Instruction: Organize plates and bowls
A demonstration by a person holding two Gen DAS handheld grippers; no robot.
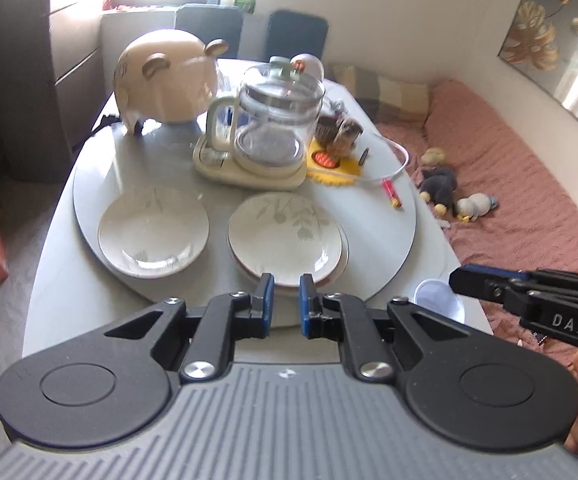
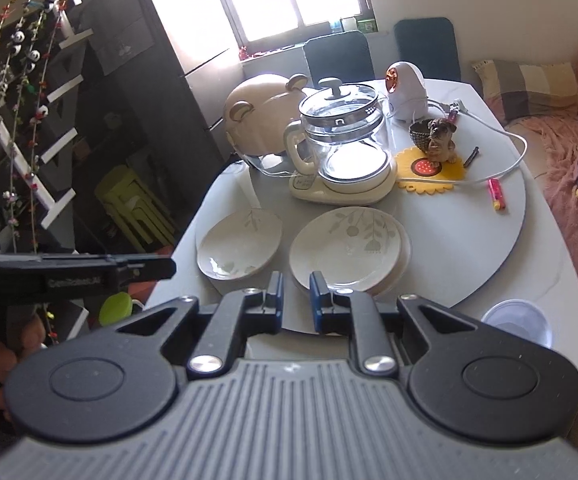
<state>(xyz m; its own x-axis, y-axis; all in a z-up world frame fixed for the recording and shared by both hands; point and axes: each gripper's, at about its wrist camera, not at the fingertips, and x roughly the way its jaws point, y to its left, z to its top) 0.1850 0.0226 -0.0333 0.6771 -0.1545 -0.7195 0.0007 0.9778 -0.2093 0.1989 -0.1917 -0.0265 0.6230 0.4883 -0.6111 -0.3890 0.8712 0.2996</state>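
Observation:
A single white plate with a leaf pattern (image 1: 153,232) lies on the left of the grey turntable (image 1: 373,236). A stack of similar plates (image 1: 285,238) lies to its right. My left gripper (image 1: 286,298) hovers just in front of the stack's near rim, jaws a little apart and empty. In the right wrist view the single plate (image 2: 239,244) and the stack (image 2: 349,248) show again. My right gripper (image 2: 295,294) hovers near the stack's front left rim, jaws a little apart and empty. The right gripper also shows in the left wrist view (image 1: 529,300).
A glass kettle on a cream base (image 1: 265,136), a bear-shaped container (image 1: 165,76), a dog figurine on a yellow mat (image 1: 341,140) and a pink lighter (image 1: 391,194) stand behind the plates. A clear plastic lid (image 2: 517,320) lies at the table's near right. A pink bed (image 1: 509,184) is to the right.

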